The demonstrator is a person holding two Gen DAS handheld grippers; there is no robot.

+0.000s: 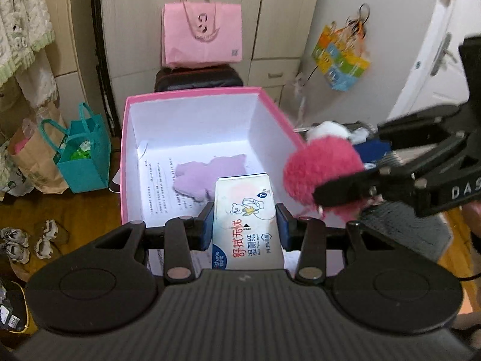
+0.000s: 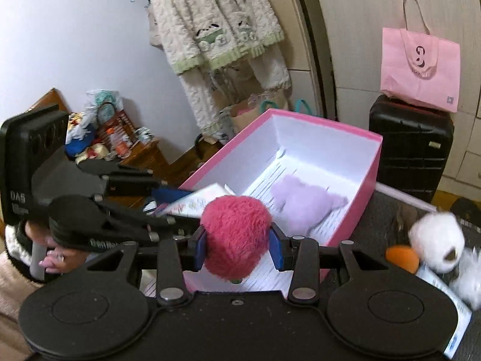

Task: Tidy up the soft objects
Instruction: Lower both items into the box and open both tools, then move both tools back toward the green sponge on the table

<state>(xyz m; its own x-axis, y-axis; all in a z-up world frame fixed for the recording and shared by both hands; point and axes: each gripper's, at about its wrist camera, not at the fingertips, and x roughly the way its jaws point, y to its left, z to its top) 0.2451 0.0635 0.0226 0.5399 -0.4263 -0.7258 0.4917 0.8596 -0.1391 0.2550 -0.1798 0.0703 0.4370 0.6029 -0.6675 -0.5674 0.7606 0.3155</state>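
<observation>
A pink box [image 1: 124, 162] with white inside holds a purple plush [image 1: 210, 173] on printed paper. My left gripper [image 1: 245, 225] is shut on a wet-wipe pack [image 1: 246, 219], held over the box's near edge. My right gripper [image 2: 237, 245] is shut on a pink fluffy ball [image 2: 236, 234], held above the box's near right side [image 2: 377, 162]. The ball [image 1: 318, 171] and right gripper also show at the right of the left wrist view. The purple plush [image 2: 303, 201] lies in the box. A white fluffy ball [image 2: 436, 240] and an orange ball [image 2: 401, 258] lie outside to the right.
A black suitcase [image 2: 412, 147] with a pink tote bag [image 2: 421, 69] stands behind the box. A teal bag [image 1: 81, 156] and paper bags sit on the floor left, with shoes [image 1: 27, 240]. A dark mat [image 2: 387, 219] lies under the box.
</observation>
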